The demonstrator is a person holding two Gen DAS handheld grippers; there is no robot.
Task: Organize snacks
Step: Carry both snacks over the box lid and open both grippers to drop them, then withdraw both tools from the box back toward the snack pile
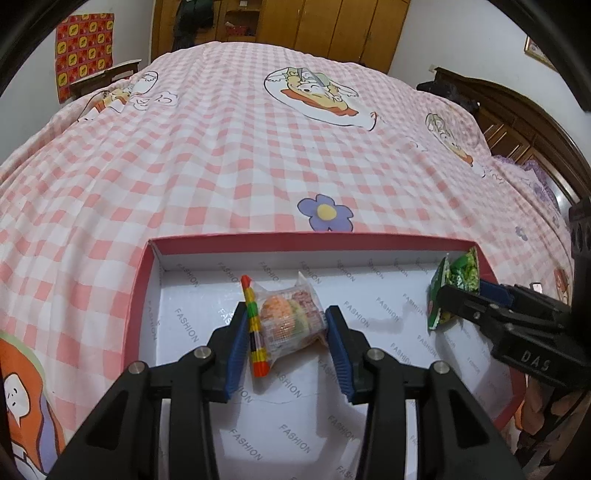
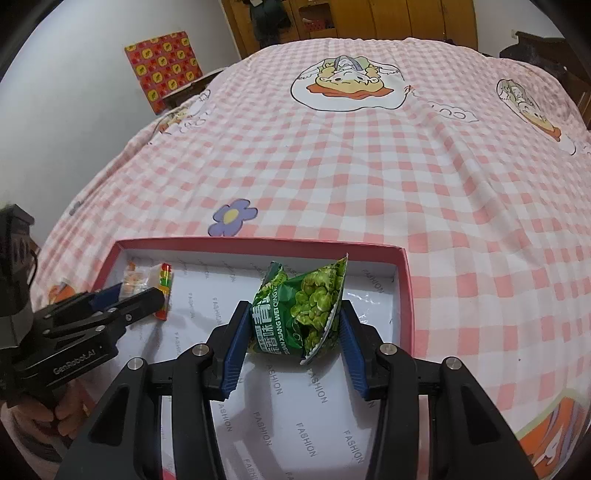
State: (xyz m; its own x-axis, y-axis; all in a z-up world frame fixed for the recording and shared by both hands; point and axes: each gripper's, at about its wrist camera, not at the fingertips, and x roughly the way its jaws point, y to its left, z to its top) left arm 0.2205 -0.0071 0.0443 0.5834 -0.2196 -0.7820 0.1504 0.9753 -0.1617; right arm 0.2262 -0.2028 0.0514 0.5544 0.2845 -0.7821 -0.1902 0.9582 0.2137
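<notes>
My left gripper (image 1: 288, 325) is shut on a clear candy packet (image 1: 291, 319) with a red, green and yellow striped edge. It holds the packet over the left part of a shallow red-rimmed box (image 1: 140, 295) with a white "FASHION" lining. My right gripper (image 2: 295, 321) is shut on a green bag of peas (image 2: 306, 306), held above the right part of the same box (image 2: 404, 295). In the left wrist view the green bag (image 1: 456, 280) shows at the right with the right gripper (image 1: 461, 299) on it. In the right wrist view the candy packet (image 2: 147, 280) appears at the left in the left gripper (image 2: 125, 295).
The box lies on a bed covered by a pink checked sheet (image 1: 240, 155) with cartoon prints. A dark wooden headboard (image 1: 517, 122) stands at the right, wooden wardrobes (image 1: 332, 26) at the back. A hand (image 2: 44, 410) holds the left gripper's body.
</notes>
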